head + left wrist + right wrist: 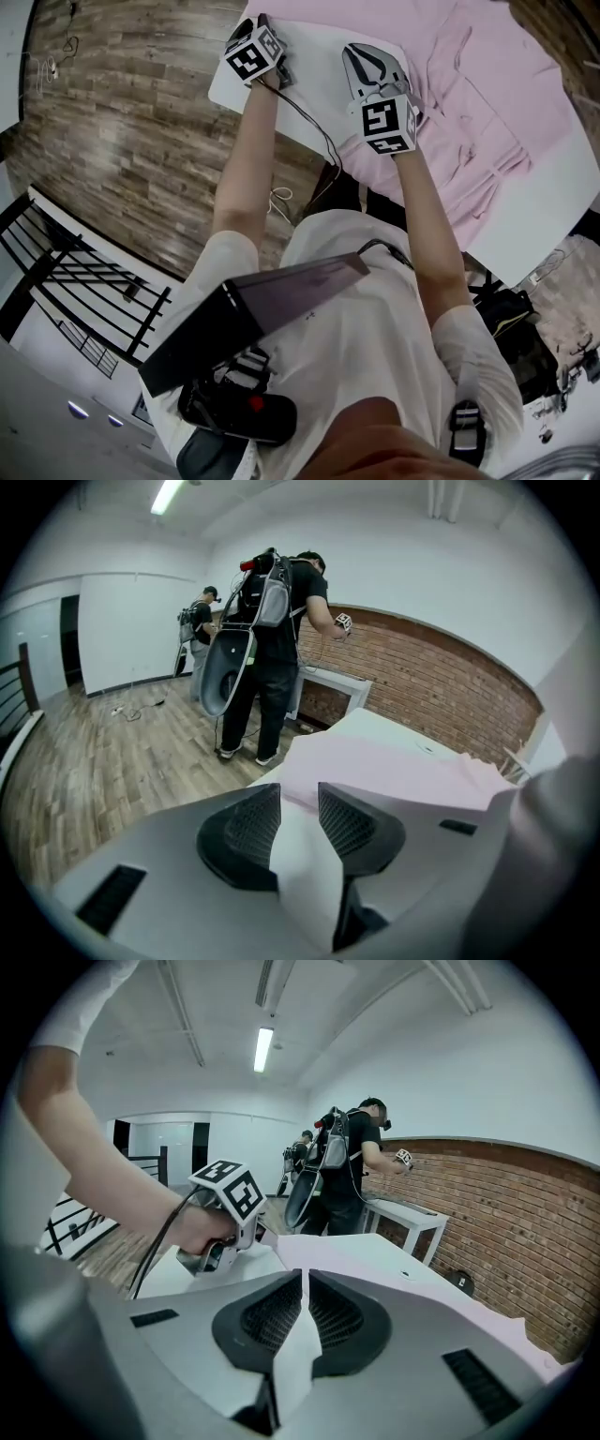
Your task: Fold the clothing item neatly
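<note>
A pink garment (487, 84) lies spread and rumpled over a white tabletop (234, 89), covering most of it, with bare tabletop showing along the near edge and at the left corner. The left gripper (263, 22) is at that corner, tilted downward, at the garment's left edge. In the left gripper view its fingers (248, 832) stand apart, released, and the gap between them shows pale tabletop with the pink edge just beyond; nothing is pinched. The right gripper (356, 52) sits just beside the left one, over the garment's near border. In the right gripper view its fingers (272, 1316) are clenched to a thin slit, and whether any cloth is caught there cannot be made out. Both forearms reach forward from a person in a white shirt. Beyond the tabletop are a wood floor (131, 141) and a brick wall (441, 682).
</note>
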### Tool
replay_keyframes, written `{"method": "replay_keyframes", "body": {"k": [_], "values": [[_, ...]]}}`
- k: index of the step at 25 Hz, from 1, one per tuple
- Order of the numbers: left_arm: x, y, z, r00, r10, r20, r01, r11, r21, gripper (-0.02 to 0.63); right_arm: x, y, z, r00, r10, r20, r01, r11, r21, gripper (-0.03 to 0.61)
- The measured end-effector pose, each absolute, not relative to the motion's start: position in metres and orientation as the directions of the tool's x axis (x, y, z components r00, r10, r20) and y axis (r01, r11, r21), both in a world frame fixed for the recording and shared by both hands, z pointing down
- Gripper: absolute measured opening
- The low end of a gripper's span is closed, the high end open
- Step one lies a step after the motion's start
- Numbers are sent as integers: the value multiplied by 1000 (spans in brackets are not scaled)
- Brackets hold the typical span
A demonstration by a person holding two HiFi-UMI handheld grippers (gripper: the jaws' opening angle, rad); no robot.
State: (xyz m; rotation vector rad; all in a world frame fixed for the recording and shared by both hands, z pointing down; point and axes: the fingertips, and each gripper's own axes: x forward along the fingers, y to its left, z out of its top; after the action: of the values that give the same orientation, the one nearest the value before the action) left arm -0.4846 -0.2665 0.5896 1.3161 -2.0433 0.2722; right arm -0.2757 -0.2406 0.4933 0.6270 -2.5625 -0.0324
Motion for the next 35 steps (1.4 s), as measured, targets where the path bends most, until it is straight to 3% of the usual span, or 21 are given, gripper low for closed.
{"method": "replay_keyframes", "body": {"k": [11, 13, 14, 18, 22, 28, 35], "values": [[-499, -276, 603, -232, -601, 764, -843, 516, 150, 104, -254, -253, 494, -742, -471, 477, -467, 874, 135, 8], [-497, -281, 599, -223, -616, 756, -856, 495, 150, 30, -250, -254, 496, -740, -474, 478, -473, 871, 132, 8], [-495, -286, 594, -218, -636, 740, -869, 471, 149, 24, -248, -254, 496, -738, -476, 478, -476, 870, 131, 8], [-453, -320, 546, -139, -773, 619, -957, 266, 118, 21, -231, -259, 495, -718, -506, 479, -515, 848, 124, 8], [-357, -354, 492, 110, -878, 467, -993, -78, 87, 21, -197, -272, 489, -677, -566, 471, -586, 801, 120, 8], [-195, -374, 465, 419, -806, 418, -899, -433, 68, 20, -111, -297, 473, -558, -694, 455, -724, 675, 142, 8], [-35, -382, 455, 614, -693, 377, -768, -635, 84, 20, 34, -297, 479, -315, -820, 478, -892, 428, 145, 8]]}}
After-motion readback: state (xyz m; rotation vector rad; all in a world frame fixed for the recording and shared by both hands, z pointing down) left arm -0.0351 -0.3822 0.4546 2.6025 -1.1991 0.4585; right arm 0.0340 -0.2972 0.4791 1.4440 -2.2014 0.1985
